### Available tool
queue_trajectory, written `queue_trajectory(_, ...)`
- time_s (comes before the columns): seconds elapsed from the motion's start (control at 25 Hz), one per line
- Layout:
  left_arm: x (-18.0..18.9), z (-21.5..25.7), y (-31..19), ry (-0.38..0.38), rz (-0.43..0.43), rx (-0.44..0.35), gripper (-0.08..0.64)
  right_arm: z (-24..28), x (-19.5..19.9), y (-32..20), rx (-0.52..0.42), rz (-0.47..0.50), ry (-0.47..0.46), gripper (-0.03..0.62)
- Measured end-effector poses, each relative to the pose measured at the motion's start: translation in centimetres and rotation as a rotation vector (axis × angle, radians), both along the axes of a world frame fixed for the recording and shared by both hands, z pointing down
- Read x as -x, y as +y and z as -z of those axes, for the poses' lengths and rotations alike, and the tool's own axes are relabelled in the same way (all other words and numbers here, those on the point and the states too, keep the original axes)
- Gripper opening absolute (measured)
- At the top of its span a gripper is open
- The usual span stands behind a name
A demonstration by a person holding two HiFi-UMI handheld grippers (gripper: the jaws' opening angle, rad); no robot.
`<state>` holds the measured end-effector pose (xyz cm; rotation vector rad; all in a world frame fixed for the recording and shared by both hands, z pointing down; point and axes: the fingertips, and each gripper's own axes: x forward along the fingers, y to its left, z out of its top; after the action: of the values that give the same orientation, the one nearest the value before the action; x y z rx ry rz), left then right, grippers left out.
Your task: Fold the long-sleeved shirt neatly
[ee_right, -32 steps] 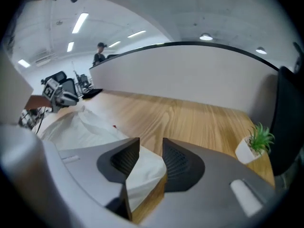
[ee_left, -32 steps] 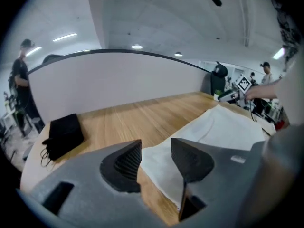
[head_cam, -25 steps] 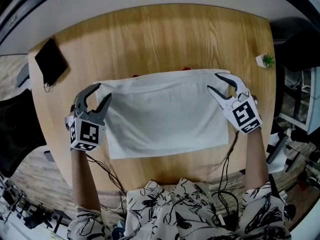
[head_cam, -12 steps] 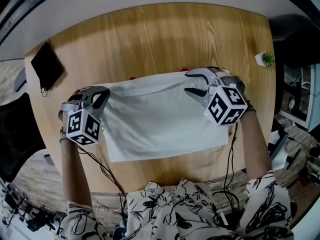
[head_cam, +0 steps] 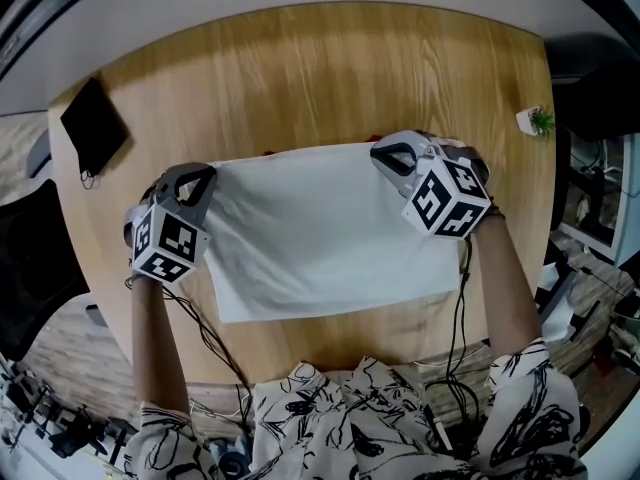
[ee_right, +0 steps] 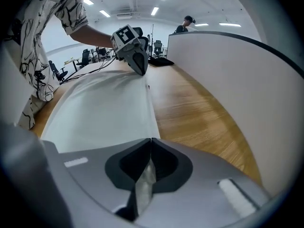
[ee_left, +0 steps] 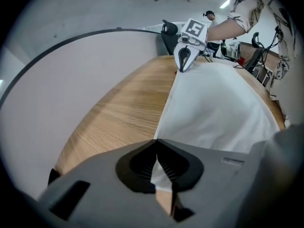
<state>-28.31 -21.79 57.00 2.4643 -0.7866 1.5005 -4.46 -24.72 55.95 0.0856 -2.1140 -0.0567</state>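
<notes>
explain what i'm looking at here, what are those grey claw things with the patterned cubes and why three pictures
No robot here: a person holds a hand-worked gripper in each hand; the patterned cubes are part of them. One picture comes from a camera on the person's head, looking down at the wooden table. The other two come from cameras riding on each gripper, looking along its jaws. On the table lies a white shirt, folded into a rectangle, plus a flat black item and a tiny potted plant near the edges. The left gripper is pinched shut on the shirt's far left corner, the right gripper on its far right corner.
</notes>
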Motion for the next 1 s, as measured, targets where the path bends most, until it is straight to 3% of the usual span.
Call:
queue_trajectory(0.08, 0.1, -0.1, -0.4, 0.009, 0.04, -0.016, 0.02, -0.2, -0.1, -0.1, -0.015, -0.035, -0.005, 0.022)
queue_trajectory(0.2, 0.6, 1.2, -1.0, 0.061, 0.124, -0.047, 0.163, 0.9, -0.8, -0.5, -0.016, -0.145, -0.068, 0.11)
queue_trajectory(0.32, 1.3, 4.3, -0.7, 0.17, 0.226, -0.107, 0.2, 3.4, -2.9, -0.7, 0.014, -0.332, -0.195, 0.203)
queue_trajectory(0.48, 2.3, 7.9, 2.2, 0.269, 0.353, -0.169, 0.225, 6.6, -7.3, 0.9, -0.018, -0.532, -0.281, 0.216)
queue_trajectory(0.72, 3.2, 8.3, 11.9, 0.311, 0.475, -0.047, 0.244, 7.7, -12.8, 8.9, 0.063, -0.71, -0.289, 0.23)
queue_trajectory(1.0, 2.9, 4.8, 22.6, 0.336, 0.637, 0.107, 0.244, 4.3, -18.2, 17.0, 0.128, -0.907, -0.225, 0.255)
